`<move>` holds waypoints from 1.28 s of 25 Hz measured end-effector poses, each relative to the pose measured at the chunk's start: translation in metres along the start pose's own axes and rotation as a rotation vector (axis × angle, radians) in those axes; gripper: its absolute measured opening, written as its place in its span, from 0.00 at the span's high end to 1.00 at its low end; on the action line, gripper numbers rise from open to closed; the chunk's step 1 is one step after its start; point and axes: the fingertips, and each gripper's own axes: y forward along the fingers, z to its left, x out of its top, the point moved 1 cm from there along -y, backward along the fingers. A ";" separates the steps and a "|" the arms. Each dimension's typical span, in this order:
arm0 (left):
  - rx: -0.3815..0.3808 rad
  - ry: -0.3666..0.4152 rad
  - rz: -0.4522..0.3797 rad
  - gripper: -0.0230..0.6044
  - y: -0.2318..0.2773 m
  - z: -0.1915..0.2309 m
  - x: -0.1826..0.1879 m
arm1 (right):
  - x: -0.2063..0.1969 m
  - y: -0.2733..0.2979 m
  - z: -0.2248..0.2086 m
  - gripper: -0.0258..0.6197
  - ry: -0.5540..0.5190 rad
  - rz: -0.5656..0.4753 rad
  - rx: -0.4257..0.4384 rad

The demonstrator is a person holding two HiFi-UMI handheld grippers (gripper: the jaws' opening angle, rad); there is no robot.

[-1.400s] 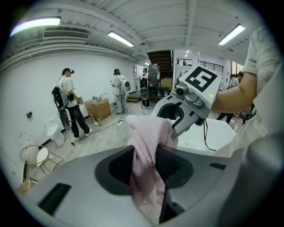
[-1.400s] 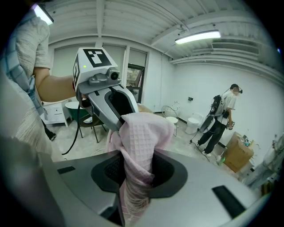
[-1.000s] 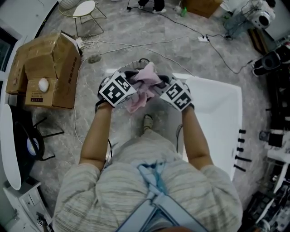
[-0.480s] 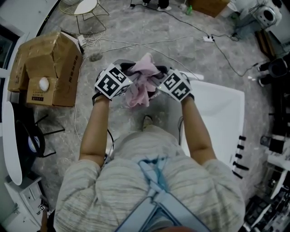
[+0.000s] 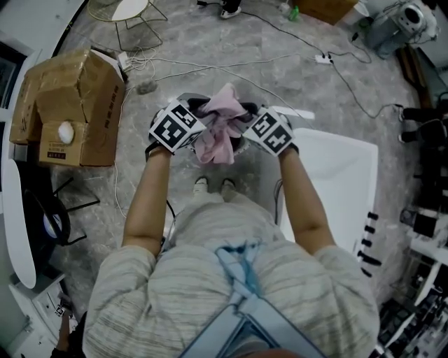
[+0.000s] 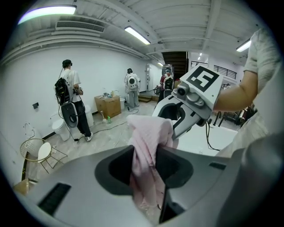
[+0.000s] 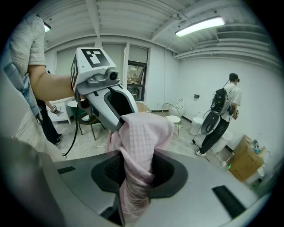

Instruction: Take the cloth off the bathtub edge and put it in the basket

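Observation:
A pink waffle cloth [image 5: 218, 133] hangs bunched in the air between my two grippers, in front of the person's chest. My left gripper [image 5: 201, 124] is shut on one part of the cloth [image 6: 148, 137], and the fabric runs down through its jaws. My right gripper [image 5: 243, 129] is shut on another part of the cloth [image 7: 140, 133]. The two grippers face each other at close range. Below them shows part of a round rim, apparently the basket [image 5: 187, 99], mostly hidden by cloth and grippers. The white bathtub [image 5: 336, 182] lies to the right.
A cardboard box [image 5: 70, 105] sits on the floor at the left, with a wire stool [image 5: 129, 17] behind it. Cables and a power strip [image 5: 323, 59] cross the grey floor. Dark equipment lines the right edge. People [image 6: 71, 102] stand far off by the wall.
Both grippers have moved together with the cloth a little toward the top of the picture, away from the bathtub. The grips on the cloth have not changed.

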 end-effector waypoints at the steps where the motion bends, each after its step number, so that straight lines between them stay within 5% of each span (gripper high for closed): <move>1: -0.007 0.002 0.008 0.74 0.002 0.003 -0.001 | -0.001 0.003 -0.002 0.77 0.009 0.005 0.001; 10: -0.040 0.030 0.047 0.74 0.021 0.025 -0.011 | -0.008 0.028 -0.016 0.77 0.060 0.043 -0.004; 17: -0.071 0.013 0.202 0.66 0.047 0.027 -0.051 | -0.029 0.055 -0.009 0.74 0.005 0.194 0.005; 22: -0.061 -0.004 0.133 0.64 0.051 0.031 -0.040 | -0.038 0.062 -0.011 0.69 -0.006 0.257 -0.007; 32: -0.039 -0.027 0.093 0.64 0.048 0.040 -0.036 | -0.043 0.050 -0.034 0.69 0.102 0.209 -0.076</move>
